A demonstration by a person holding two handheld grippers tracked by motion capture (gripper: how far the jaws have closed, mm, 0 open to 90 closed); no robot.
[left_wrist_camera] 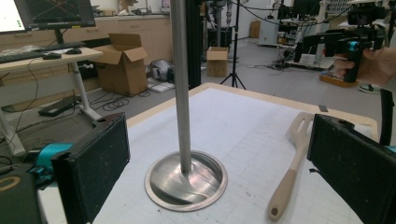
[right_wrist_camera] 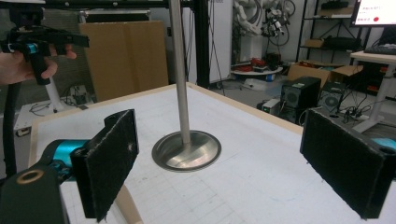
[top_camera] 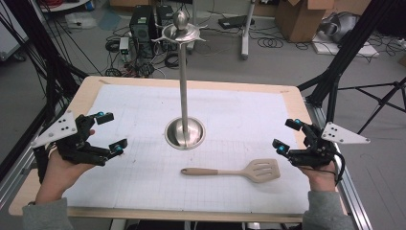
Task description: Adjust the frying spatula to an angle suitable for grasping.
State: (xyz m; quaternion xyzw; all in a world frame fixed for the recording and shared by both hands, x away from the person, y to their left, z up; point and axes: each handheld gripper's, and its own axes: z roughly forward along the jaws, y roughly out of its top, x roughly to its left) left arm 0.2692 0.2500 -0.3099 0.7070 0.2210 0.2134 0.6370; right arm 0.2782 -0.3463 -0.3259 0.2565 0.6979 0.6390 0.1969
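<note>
A: What are the tongs doing?
B: The left tongs [top_camera: 111, 130] and right tongs [top_camera: 286, 135] are hovering spread, pinching nothing.
A: And the spatula [top_camera: 235, 170]?
B: It is lying lower centre on the tabletop [top_camera: 143, 103], the metal stand [top_camera: 184, 129] behind.

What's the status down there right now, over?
Left gripper and right gripper open, empty. Beige slotted spatula flat on the white mat, untouched. Tall steel stand mid-table; nothing blocking the spatula.

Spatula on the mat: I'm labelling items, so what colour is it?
The spatula is beige all over; the high view shows it best.
</note>
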